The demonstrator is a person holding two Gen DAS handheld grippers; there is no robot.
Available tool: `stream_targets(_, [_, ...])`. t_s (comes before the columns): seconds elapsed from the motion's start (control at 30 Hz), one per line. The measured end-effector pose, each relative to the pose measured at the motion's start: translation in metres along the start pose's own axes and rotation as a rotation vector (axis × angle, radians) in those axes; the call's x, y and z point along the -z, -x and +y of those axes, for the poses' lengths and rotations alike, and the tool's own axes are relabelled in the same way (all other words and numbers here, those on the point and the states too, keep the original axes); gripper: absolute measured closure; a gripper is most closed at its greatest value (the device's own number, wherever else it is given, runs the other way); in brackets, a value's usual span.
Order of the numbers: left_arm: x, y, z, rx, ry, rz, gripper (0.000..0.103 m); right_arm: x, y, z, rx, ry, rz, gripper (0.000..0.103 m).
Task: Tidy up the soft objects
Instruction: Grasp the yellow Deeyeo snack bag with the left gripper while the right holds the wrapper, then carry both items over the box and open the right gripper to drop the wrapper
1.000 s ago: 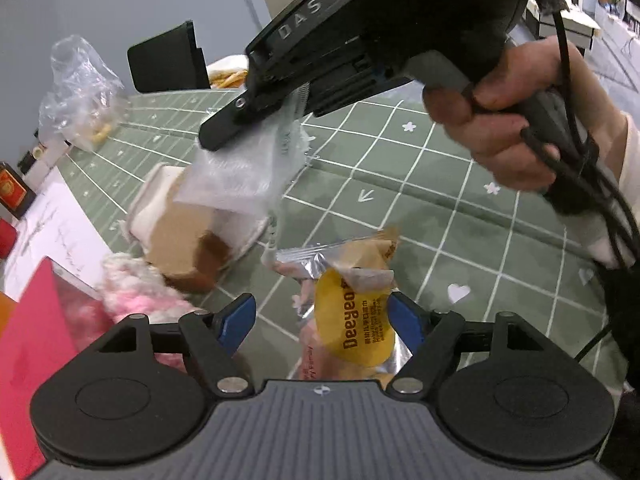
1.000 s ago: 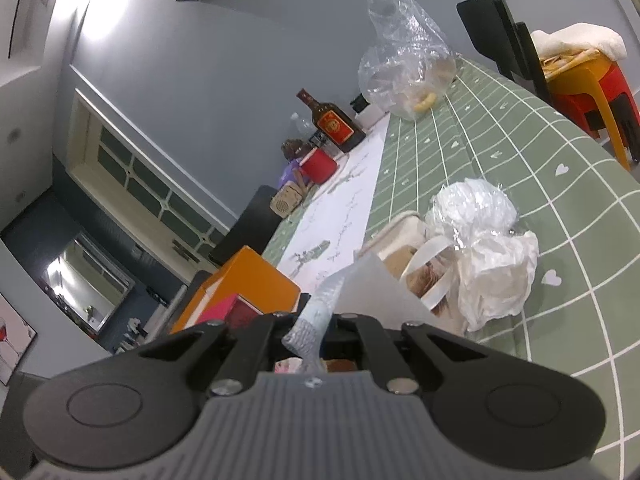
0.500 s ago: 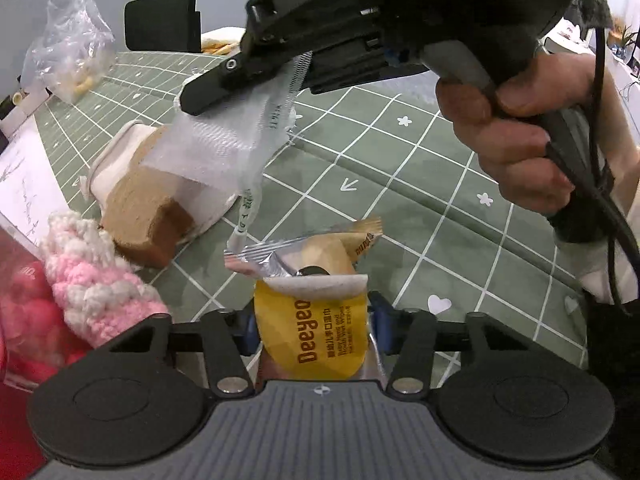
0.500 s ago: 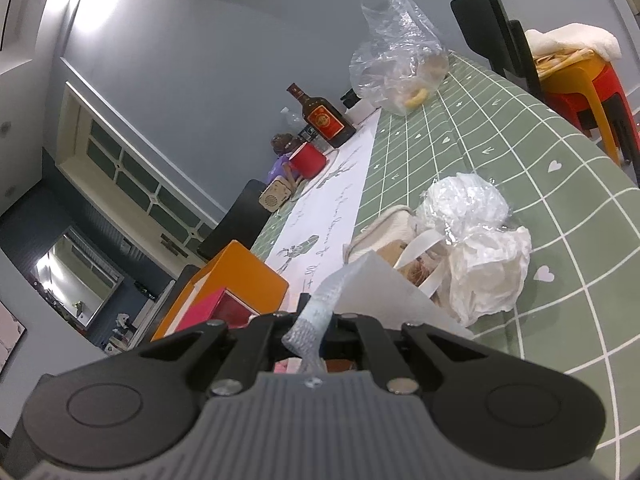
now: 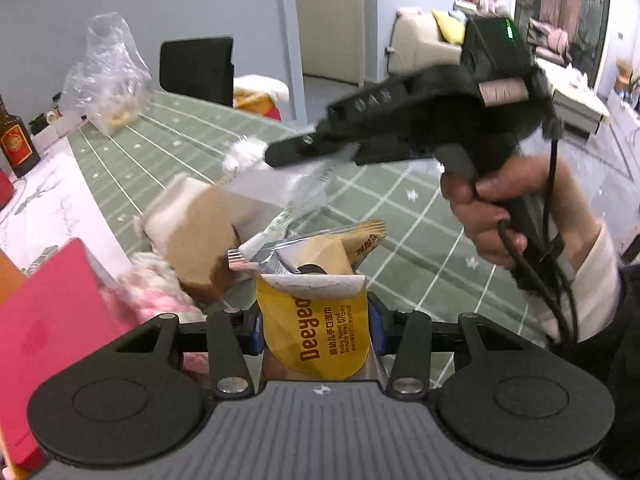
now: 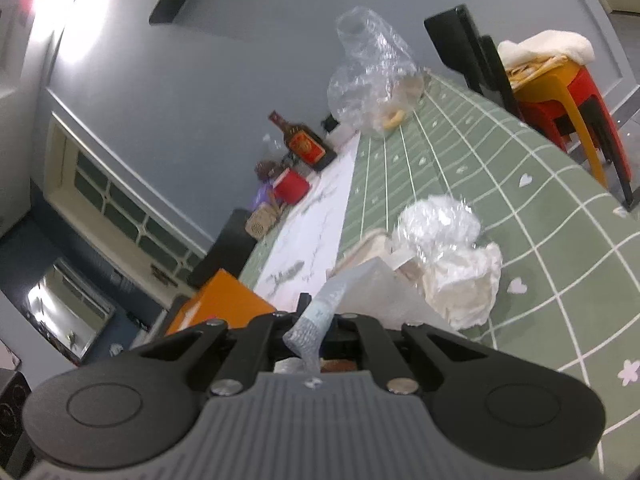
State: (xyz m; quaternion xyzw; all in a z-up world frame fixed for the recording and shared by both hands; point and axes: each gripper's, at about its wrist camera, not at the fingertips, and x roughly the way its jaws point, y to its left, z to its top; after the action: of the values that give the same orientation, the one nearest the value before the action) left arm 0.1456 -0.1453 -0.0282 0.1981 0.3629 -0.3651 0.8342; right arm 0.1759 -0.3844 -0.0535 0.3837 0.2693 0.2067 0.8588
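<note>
My left gripper (image 5: 316, 330) is shut on a yellow Deeyeo wet-wipes pack (image 5: 316, 328) and holds it off the green grid mat (image 5: 404, 236). My right gripper (image 5: 280, 154) shows above it, shut on a clear plastic wrapper (image 5: 288, 190) that hangs over a toast-shaped plush (image 5: 192, 232). In the right wrist view the wrapper (image 6: 320, 312) is pinched between the closed fingers of the right gripper (image 6: 316, 326). A pink-and-white knitted item (image 5: 156, 288) lies by the plush. Crumpled white plastic (image 6: 452, 256) sits on the mat.
A pink box (image 5: 48, 320) stands at the left, with an orange box (image 6: 224, 304) beside it. A clear bag (image 5: 106, 76) with snacks, a bottle (image 5: 14, 140) and a black chair (image 5: 196, 70) are at the far end. A white runner (image 6: 316, 236) borders the mat.
My left gripper closed on the wipes pack and lifted it. My right gripper moved up and away to the right with the wrapper.
</note>
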Motion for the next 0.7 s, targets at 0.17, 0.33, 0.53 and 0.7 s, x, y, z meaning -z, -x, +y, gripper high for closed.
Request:
stream_targets(0.17, [-0.004,0.037,0.008,-0.022,0.025,-0.096,0.05,0.0,0.005,0.003,-0.052,0.003,-0.034,0.103])
stream_targets(0.33, [-0.003,0.088,0.02,-0.154,0.036,-0.252,0.05,0.0,0.002,0.007,-0.076,0.02,-0.03,0.103])
stream_targets(0.53, [0.003,0.132,0.049,-0.34,0.161,-0.378,0.05,0.004,-0.008,0.013,-0.103,0.042,0.006,0.103])
stream_targets(0.7, [0.005,0.148,0.075,-0.463,0.252,-0.408,0.05,0.005,-0.017,0.04,-0.145,0.073,0.008,0.103])
